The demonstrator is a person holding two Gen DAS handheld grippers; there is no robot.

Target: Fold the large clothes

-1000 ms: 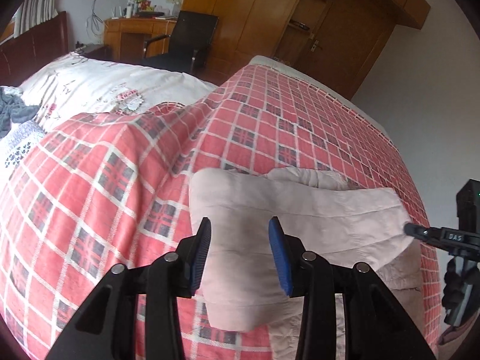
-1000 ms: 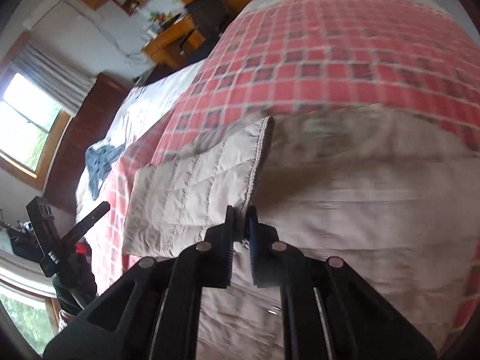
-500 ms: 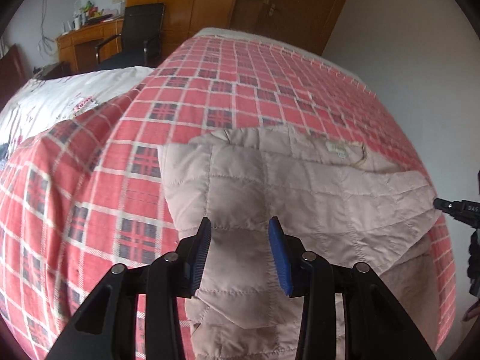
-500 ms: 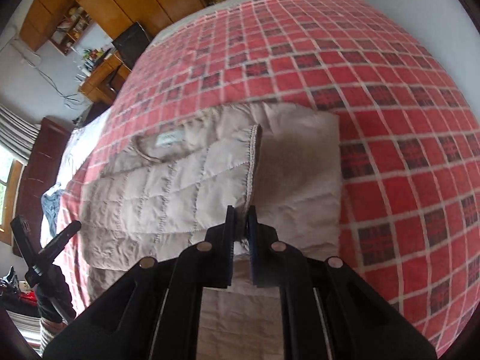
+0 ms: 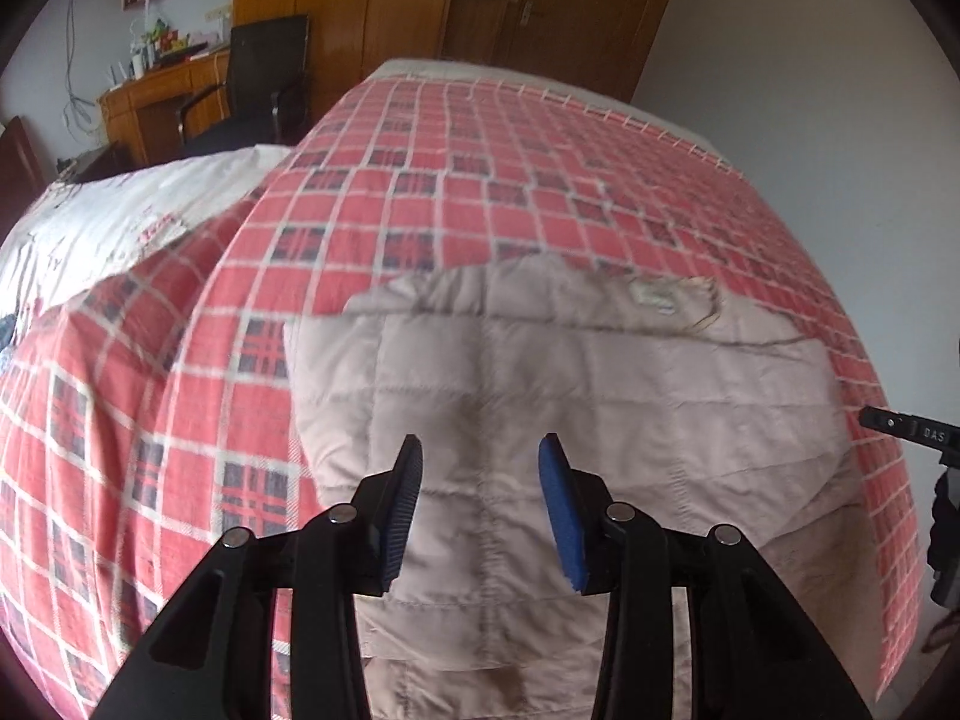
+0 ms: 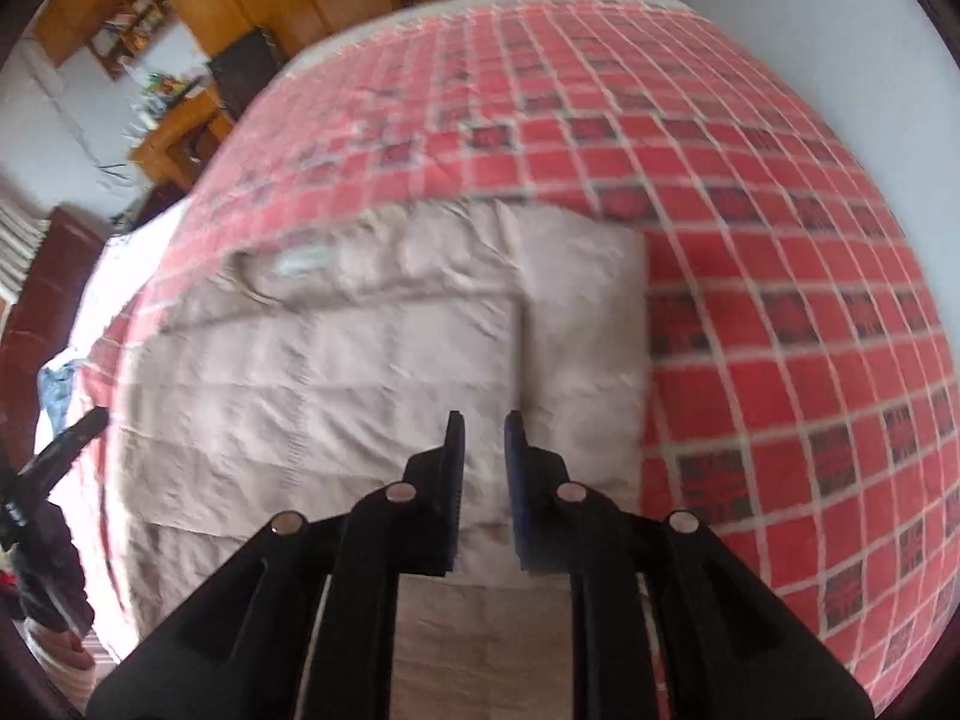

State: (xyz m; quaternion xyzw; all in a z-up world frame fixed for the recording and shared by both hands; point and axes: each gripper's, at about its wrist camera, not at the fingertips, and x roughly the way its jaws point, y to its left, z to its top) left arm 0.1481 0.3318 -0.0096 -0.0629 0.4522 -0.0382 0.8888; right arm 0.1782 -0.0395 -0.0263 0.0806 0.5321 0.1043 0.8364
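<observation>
A pale beige quilted jacket [image 5: 570, 384] lies flat on the red plaid bedspread [image 5: 468, 180], collar and label [image 5: 654, 294] at the far end, both sides folded in over the middle. My left gripper [image 5: 480, 456] hovers open above its near half, nothing between the blue pads. In the right wrist view the jacket [image 6: 360, 372] shows a folded flap edge running down its right part. My right gripper [image 6: 483, 426] hangs just above that edge, jaws slightly apart and empty. The right gripper's tip [image 5: 900, 429] pokes in at the left wrist view's right edge.
A white floral quilt [image 5: 102, 222] covers the bed's left part. Beyond the bed stand a wooden desk [image 5: 156, 102], a black office chair [image 5: 264, 78] and wooden wardrobes [image 5: 480, 0]. A white wall [image 5: 810, 90] borders the bed on the right. A blue cloth [image 6: 57, 384] lies at far left.
My right gripper let go of the jacket flap it was holding and its jaws parted; the flap now lies flat. The left gripper stayed open and swung over the jacket's middle.
</observation>
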